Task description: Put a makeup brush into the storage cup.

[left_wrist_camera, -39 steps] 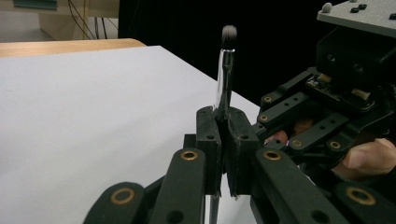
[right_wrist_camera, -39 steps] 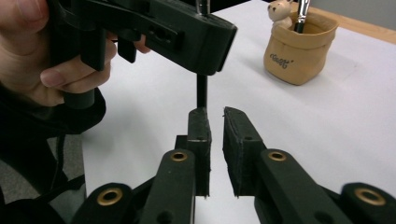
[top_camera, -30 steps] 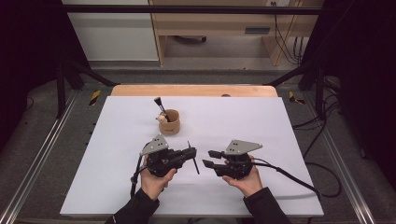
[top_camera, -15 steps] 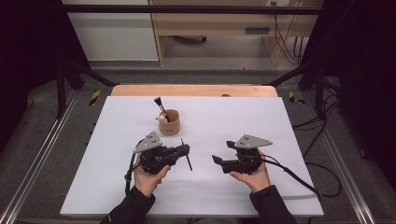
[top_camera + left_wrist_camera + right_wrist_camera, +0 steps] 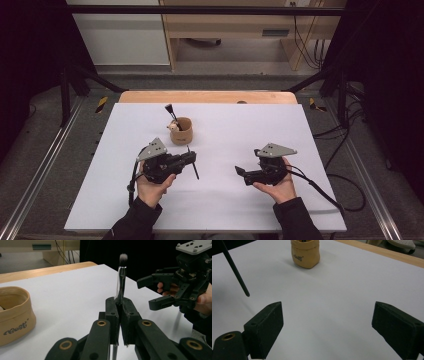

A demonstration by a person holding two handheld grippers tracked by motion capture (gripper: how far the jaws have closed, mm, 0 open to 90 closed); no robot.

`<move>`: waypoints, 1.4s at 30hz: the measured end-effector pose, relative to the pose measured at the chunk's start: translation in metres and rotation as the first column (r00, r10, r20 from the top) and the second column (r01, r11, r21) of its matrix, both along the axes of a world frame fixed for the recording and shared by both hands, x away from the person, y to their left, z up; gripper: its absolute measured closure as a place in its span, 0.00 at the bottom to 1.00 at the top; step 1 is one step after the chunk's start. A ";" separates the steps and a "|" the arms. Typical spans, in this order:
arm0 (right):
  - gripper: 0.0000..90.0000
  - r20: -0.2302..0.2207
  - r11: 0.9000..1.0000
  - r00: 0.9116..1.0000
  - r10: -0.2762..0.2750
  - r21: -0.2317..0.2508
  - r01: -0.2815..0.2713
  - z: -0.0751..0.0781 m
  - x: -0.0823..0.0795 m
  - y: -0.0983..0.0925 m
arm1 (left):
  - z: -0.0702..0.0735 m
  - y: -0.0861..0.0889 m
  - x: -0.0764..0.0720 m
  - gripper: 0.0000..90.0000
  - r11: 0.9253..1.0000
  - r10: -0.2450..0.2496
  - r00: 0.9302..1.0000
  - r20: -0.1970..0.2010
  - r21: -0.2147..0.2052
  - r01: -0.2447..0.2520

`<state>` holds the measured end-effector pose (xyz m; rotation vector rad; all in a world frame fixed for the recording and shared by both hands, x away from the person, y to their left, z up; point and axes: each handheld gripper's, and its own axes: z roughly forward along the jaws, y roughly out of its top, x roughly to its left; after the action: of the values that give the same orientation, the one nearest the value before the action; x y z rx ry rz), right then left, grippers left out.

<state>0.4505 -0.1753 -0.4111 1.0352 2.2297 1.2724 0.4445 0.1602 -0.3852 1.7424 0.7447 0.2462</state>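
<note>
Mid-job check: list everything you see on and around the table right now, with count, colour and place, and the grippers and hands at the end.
makeup brush: one, black handle, grey-white bristles, clamped in the left gripper, bristles up.
pouch: one, tan, upright on the sheet beyond the left gripper, another dark brush sticking out.
sheet: one, white, covering most of the table.
table: one, wood, bare strip along the far edge.
left gripper: one, black, shut on the makeup brush, left of centre.
right gripper: one, black, jaws wide and just been opening, nothing between them.
hands: two, dark sleeves, near edge, each holding a gripper.
</note>
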 end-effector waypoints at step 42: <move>0.07 0.000 0.989 0.990 -0.140 0.043 0.140 -0.011 -0.020 -0.055 | 0.022 0.019 0.022 0.94 0.997 0.076 0.997 0.023 0.021 -0.076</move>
<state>0.4304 -0.2305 -0.4216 1.1827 2.0949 1.2644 0.4666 0.1796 -0.3630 1.7311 0.7957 0.3263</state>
